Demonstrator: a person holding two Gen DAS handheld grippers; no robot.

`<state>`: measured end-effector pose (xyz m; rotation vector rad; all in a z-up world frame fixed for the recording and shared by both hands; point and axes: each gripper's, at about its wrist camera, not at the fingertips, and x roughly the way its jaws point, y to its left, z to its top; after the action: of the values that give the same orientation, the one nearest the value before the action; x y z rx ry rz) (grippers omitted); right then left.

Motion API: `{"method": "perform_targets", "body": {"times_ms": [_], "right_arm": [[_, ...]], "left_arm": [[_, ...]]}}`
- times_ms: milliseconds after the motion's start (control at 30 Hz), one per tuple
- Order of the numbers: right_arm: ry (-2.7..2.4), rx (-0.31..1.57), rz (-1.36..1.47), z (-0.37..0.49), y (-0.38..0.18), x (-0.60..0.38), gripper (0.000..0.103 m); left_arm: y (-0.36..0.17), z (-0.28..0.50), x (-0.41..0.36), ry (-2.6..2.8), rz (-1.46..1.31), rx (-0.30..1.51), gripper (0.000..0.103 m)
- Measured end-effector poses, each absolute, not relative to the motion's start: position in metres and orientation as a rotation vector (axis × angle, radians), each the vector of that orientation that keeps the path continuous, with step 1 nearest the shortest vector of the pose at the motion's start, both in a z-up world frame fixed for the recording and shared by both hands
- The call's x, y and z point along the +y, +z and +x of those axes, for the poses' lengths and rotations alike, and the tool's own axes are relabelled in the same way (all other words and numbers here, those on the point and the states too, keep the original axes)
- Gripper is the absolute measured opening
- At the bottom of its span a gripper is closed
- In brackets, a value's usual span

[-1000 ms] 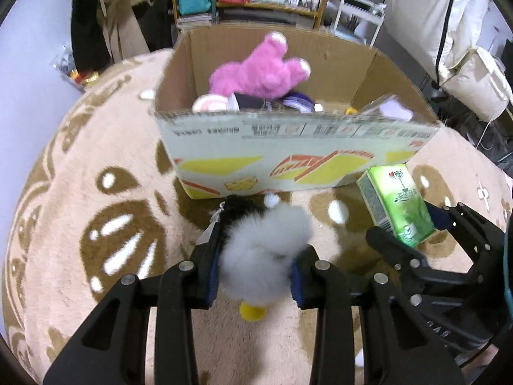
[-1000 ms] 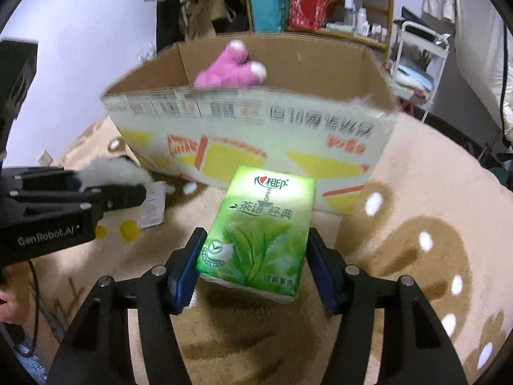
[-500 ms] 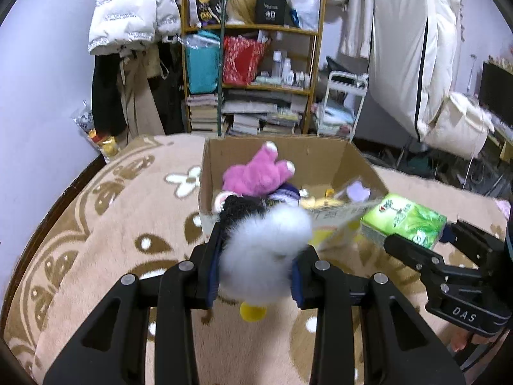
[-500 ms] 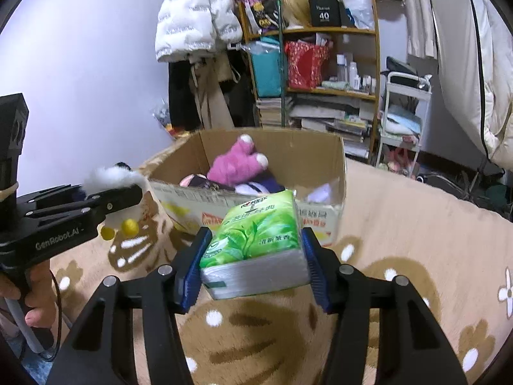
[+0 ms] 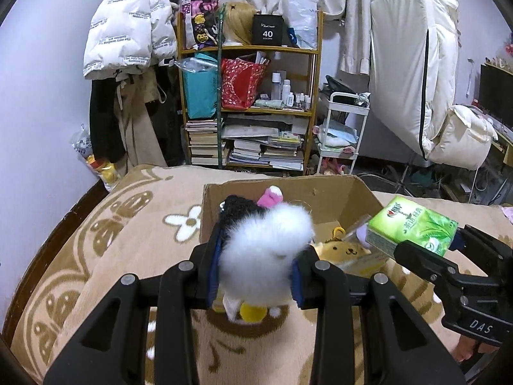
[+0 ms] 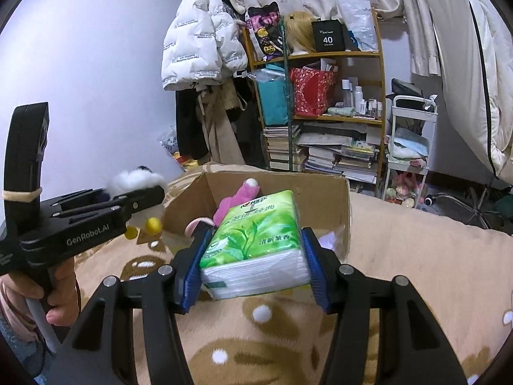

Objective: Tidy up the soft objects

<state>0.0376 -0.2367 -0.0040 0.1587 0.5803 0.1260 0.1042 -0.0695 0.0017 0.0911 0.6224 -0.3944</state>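
Two grippers are up in front of me, each with something soft pinched between its fingers. My left gripper is clamped on a fluffy white toy: its body bulges up and forward past the blue pads, a black furry part sticks out beyond the left finger, and a yellow foot hangs below them. My right gripper squeezes a green tissue pack by its two long sides, the white end facing me and the far end reaching out beyond the fingertips. Ahead of both pairs of fingers sits an open cardboard box on a beige patterned blanket. Inside it I see a pink plush and a yellow plush, both partly hidden by what I hold. I cannot make out the toy's face.
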Motion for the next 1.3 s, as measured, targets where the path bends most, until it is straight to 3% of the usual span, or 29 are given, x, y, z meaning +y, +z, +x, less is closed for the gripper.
{"method": "perform_targets", "body": {"times_ms": [600, 733, 800, 867, 1300], "right_arm": [[0.111, 0.653, 0.179, 0.094, -0.046, -0.259, 0.06], [0.122, 0.677, 0.194, 0.096, -0.053, -0.259, 0.061], [0.125, 0.674, 0.196, 0.094, -0.052, -0.26, 0.062], [0.123, 0.67, 0.195, 0.092, -0.05, -0.26, 0.065], [0.094, 0.587, 0.201, 0.056, -0.019, -0.263, 0.101]], "left_arm": [[-0.04, 0.16, -0.088, -0.368, 0.093, 0.735, 0.037], [-0.045, 0.161, -0.087, -0.356, 0.094, 0.752, 0.056], [-0.044, 0.158, -0.087, -0.344, 0.106, 0.734, 0.059], [-0.044, 0.157, -0.087, -0.332, 0.115, 0.746, 0.078], [-0.022, 0.117, -0.062, -0.274, 0.104, 0.709, 0.096]]}}
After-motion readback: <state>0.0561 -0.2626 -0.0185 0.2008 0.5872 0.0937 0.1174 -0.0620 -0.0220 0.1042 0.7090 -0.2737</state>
